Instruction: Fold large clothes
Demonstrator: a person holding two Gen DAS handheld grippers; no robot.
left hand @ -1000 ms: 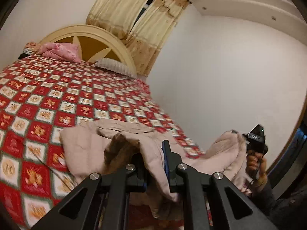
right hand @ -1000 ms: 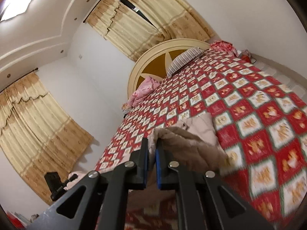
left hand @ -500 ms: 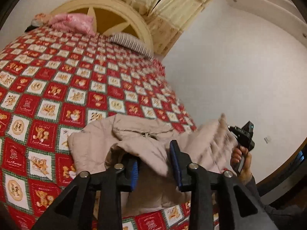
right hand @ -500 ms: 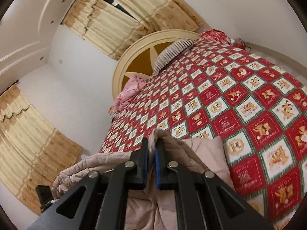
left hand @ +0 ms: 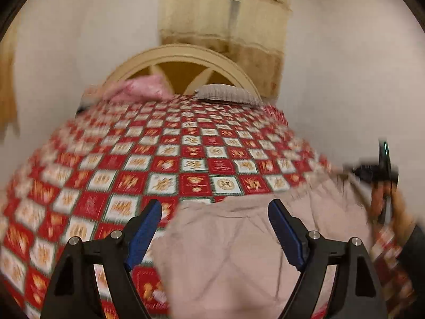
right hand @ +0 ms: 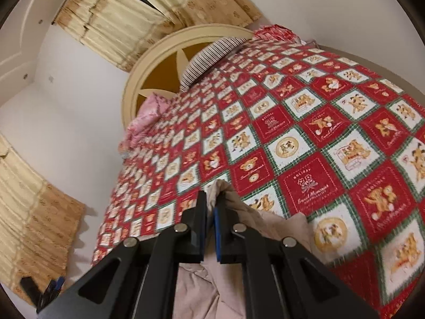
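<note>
My left claw (left hand: 214,214) gapes wide over the pink jacket (left hand: 239,252) on the bed (left hand: 186,143), my right claw (right hand: 211,207) pinching its edge at twelve o'clock.

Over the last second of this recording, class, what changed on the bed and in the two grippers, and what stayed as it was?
The left gripper let go: it was shut on the pink jacket and now stands wide open above it. The jacket, bunched and lifted before, now lies flatter on the checked quilt. The right gripper stays clamped on a jacket edge. The pillows at the headboard have not moved.
</note>
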